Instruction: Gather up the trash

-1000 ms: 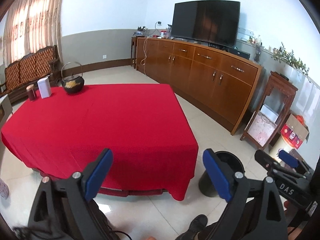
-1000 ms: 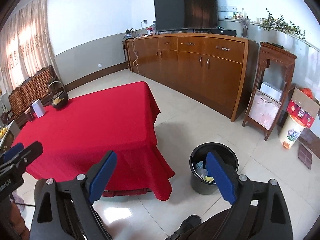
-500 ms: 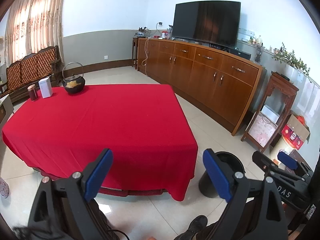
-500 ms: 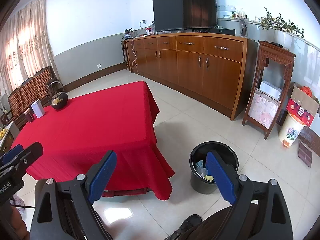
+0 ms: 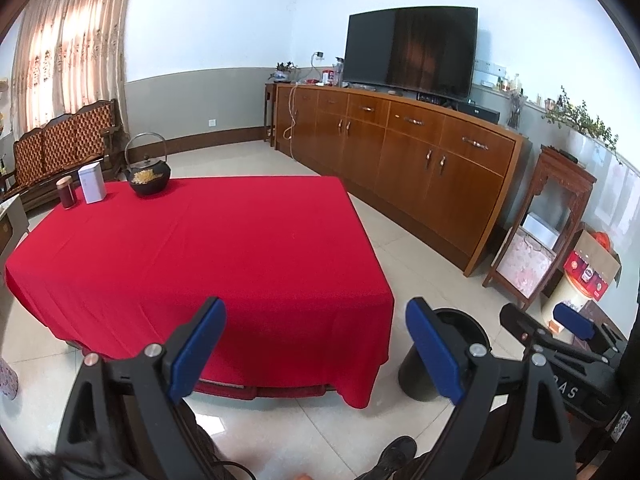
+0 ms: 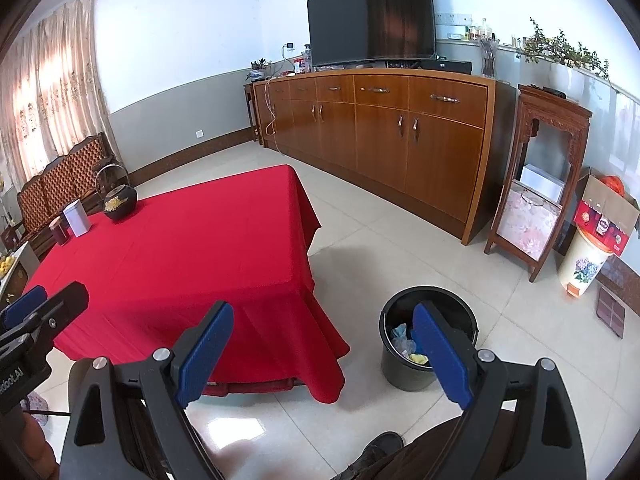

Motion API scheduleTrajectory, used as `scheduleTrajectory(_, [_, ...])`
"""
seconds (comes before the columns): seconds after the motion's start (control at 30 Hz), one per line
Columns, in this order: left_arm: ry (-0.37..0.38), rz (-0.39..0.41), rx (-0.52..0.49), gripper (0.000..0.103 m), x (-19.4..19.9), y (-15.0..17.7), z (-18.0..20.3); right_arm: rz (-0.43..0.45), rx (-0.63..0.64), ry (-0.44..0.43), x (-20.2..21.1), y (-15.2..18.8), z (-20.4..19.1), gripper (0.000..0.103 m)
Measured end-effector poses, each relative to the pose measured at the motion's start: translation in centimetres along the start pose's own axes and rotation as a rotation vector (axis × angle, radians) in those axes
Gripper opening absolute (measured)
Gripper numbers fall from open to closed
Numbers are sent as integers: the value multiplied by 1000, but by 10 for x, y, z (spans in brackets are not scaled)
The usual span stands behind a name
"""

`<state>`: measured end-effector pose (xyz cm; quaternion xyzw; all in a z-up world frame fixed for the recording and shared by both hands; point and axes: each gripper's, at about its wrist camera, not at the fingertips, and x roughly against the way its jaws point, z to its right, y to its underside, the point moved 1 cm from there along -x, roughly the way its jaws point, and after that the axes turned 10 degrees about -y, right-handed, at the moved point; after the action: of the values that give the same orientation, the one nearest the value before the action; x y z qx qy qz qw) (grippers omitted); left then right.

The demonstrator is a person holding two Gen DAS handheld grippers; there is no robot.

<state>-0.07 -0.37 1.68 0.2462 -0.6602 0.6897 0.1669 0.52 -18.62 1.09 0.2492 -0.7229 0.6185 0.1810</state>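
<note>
Both tongs stand wide with nothing between the blue pads: the left gripper (image 5: 316, 346) hangs over the near edge of the red table (image 5: 208, 240), the right gripper (image 6: 322, 350) beside it, over the floor. Just off the table's corner stands a black bin (image 6: 428, 336) with trash (image 6: 402, 338) inside. At the table's far end sit a kettle (image 5: 149, 176), a white tin (image 5: 92, 182) and a dark jar (image 5: 66, 192).
</note>
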Motion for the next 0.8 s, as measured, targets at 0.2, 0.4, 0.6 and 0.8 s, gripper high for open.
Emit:
scheduleTrajectory(0.2, [-8,10,1,92,2,1,0,22,16,-8,1,1,-4,93])
scheduleTrajectory(0.4, [-20,13,11,92,1,1,-5,43,31,-11,1,2,-10,93])
scheduleTrajectory(0.6, [-30,13,12,92,0,0,-7,41,29,-14,-2,3,-14,93])
scheduleTrajectory(0.8, [-29,9,10,92,-2,0,-7,38,30,-15,-3,5,-14,93])
